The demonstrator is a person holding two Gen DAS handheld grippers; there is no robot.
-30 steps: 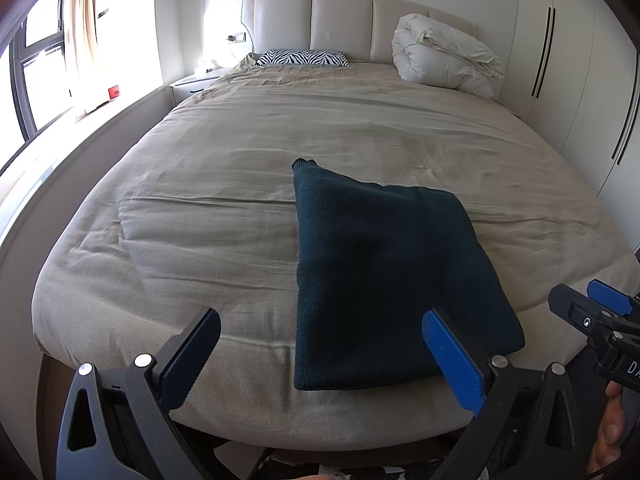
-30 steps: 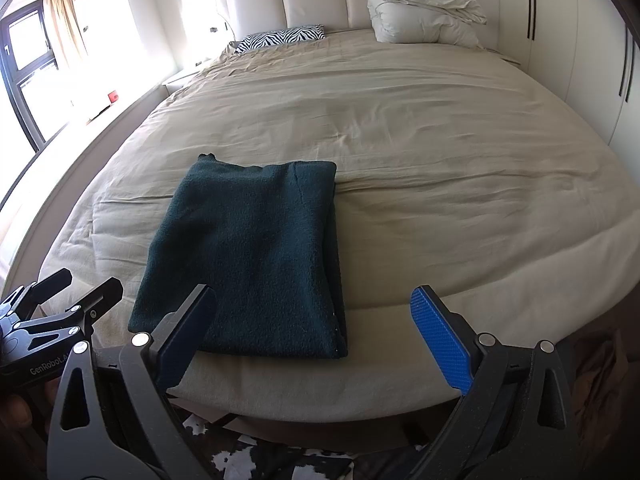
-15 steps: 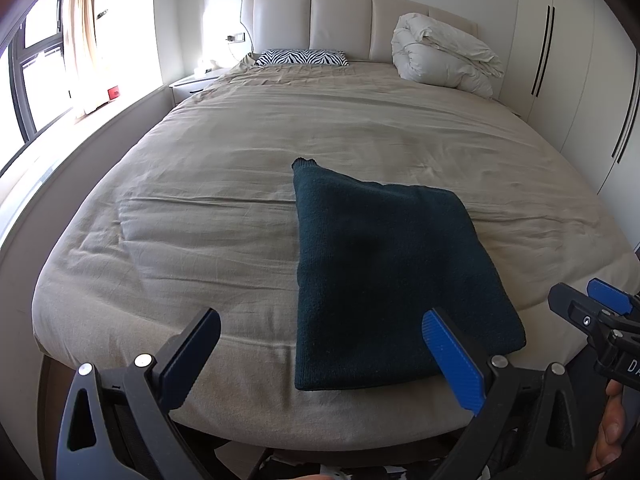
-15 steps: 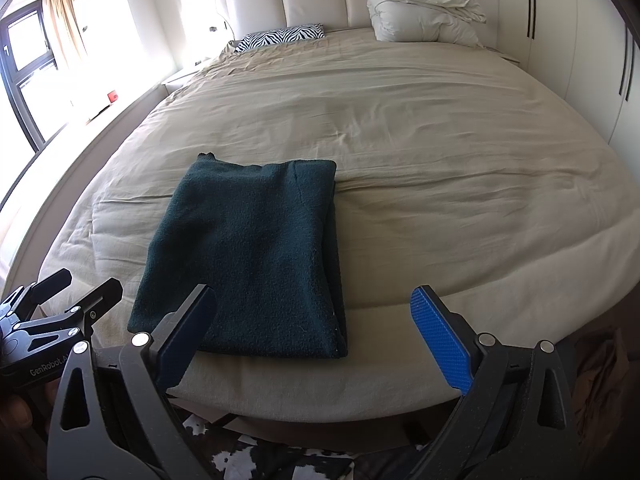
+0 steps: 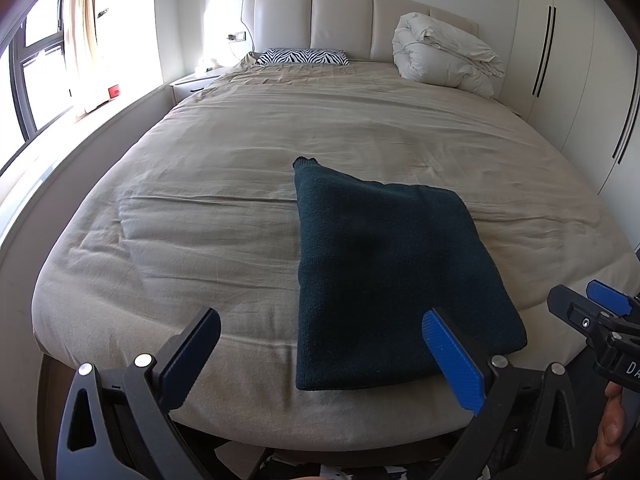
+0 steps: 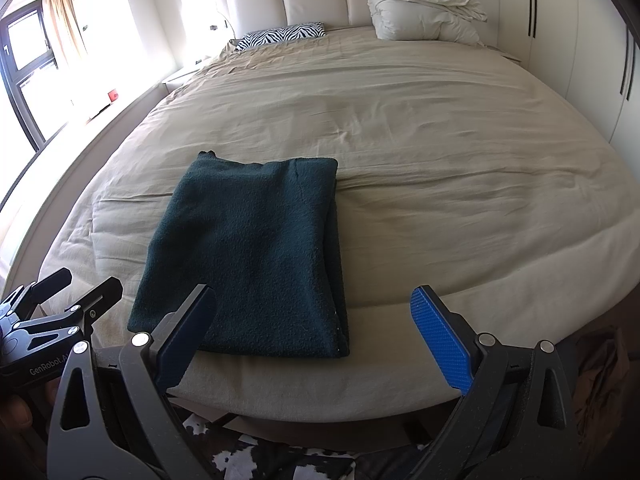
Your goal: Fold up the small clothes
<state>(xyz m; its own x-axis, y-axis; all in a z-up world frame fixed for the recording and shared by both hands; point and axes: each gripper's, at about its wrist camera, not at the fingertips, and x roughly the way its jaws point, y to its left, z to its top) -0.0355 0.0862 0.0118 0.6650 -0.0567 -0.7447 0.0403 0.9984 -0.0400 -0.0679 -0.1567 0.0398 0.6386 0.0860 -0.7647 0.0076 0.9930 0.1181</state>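
A dark teal knit garment (image 5: 392, 276) lies folded into a flat rectangle near the foot edge of the beige bed (image 5: 224, 184); it also shows in the right wrist view (image 6: 256, 256). My left gripper (image 5: 320, 344) is open and empty, held off the bed's front edge, left of the garment's near edge. My right gripper (image 6: 312, 320) is open and empty, held just in front of the garment's near edge. Each gripper shows at the side of the other's view: the right one (image 5: 592, 312) and the left one (image 6: 60, 300).
A zebra-print pillow (image 5: 302, 57) and a rolled white duvet (image 5: 444, 60) lie at the headboard. A nightstand (image 5: 196, 80) and window ledge run along the left; wardrobe doors (image 5: 576, 80) stand on the right. A cowhide rug (image 6: 280, 460) lies below the bed's foot.
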